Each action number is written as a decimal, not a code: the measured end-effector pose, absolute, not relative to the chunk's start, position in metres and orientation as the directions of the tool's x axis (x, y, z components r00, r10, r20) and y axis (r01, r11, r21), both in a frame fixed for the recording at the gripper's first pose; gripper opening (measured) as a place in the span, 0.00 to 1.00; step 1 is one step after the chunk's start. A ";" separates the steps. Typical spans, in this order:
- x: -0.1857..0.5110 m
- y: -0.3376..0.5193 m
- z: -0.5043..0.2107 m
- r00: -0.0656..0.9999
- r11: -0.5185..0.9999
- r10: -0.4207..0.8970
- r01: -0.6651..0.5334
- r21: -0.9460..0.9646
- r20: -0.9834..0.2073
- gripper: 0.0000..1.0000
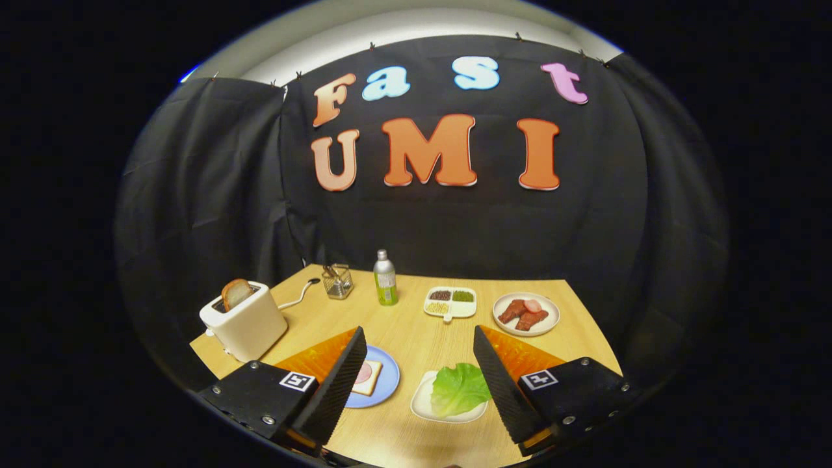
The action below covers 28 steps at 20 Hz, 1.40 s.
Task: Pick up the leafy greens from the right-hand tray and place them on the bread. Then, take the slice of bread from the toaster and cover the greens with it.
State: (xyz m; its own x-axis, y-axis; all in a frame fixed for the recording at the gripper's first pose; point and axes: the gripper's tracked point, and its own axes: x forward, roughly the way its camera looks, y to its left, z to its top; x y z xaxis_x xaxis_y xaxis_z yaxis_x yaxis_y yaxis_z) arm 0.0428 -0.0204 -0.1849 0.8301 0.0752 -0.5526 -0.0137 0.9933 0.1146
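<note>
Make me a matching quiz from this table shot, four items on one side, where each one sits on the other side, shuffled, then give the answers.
The gripper is open above the table.

Items:
1. leafy greens
2. toast slice
3. bread with ham
4. green bottle

Places:
A. on the blue plate
B. standing near the black cloth wall
C. on the white tray, between the fingers
D. in the white toaster

Pairs: 1-C, 2-D, 3-A, 4-B

**Dark-draped booth, pale wood table**

Black cloth wall (214,188) hangs in soft folds behind and on both sides, pinned along its top edge. Above it runs a white, brightly lit strip (390,29). A light-grained wooden tabletop (416,328) reaches the cloth.
</note>
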 end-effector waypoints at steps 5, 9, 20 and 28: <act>0.043 -0.027 -0.249 0.672 0.993 0.072 0.020 0.115 -0.737 0.99; 0.046 -0.033 -0.289 0.560 0.995 0.057 0.031 0.090 -0.827 0.98; 0.042 -0.045 -0.375 0.317 0.974 0.055 0.192 0.121 -0.947 0.89; 0.038 -0.045 -0.416 0.216 0.975 0.011 0.213 0.058 -0.976 0.88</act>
